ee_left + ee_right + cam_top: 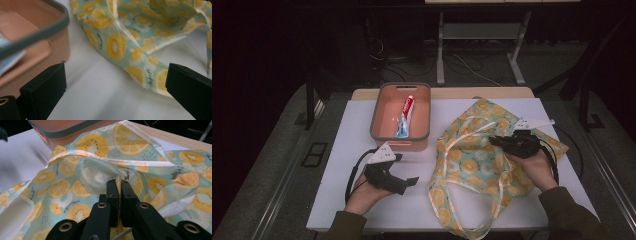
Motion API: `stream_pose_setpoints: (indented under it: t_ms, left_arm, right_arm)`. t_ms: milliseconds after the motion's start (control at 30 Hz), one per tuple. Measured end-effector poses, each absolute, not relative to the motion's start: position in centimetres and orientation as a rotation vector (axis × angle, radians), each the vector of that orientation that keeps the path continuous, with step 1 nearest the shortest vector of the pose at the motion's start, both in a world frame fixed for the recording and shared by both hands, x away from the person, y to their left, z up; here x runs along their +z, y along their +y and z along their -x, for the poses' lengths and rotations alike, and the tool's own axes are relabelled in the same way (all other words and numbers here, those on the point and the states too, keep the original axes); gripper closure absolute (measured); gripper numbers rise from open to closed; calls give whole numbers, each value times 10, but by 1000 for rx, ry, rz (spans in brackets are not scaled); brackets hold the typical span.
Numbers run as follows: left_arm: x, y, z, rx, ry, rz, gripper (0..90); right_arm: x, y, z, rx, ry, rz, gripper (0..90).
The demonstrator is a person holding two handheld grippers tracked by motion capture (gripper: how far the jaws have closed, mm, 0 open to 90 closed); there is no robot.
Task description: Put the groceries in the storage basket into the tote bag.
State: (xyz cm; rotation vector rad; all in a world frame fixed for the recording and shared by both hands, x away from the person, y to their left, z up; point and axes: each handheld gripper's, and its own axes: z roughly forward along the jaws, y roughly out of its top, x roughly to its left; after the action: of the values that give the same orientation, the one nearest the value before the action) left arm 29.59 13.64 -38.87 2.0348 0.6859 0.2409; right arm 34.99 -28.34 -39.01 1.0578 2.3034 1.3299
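The bag (477, 155) lies at the right of the table, near the bin (400, 137). Its fabric is pinched by the right gripper (119, 185) (jaws pressed together). The left gripper (404, 182) is spread, w/ nothing held. Lift should be slow, so the rim isn't lost.

A crumpled fabric tote bag (477, 155), pale teal with yellow citrus slices and cream straps, lies spread on the white desk (337, 200), its upper edge pinched upward.
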Motion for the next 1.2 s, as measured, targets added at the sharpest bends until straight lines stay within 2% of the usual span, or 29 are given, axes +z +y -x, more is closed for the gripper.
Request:
stream_pose_setpoints:
  t_ms: [300,467,900,1200]
  left_arm:
    - [-351,131,-343,319,738,-2014,42]
    - [-345,126,-379,361,794,-2011,68]
    - [-354,117,-471,464,989,-2041,199]
    - [-391,116,-506,456,1154,-2138,265]
  right_arm:
    - [-392,-282,-349,1324,2318,-1050,865]
    - [-392,-284,-349,1326,2314,-1053,865]
    - [-392,-288,-348,1342,2307,-1060,865]
    - [-391,-291,-346,1361,2303,-1060,865]
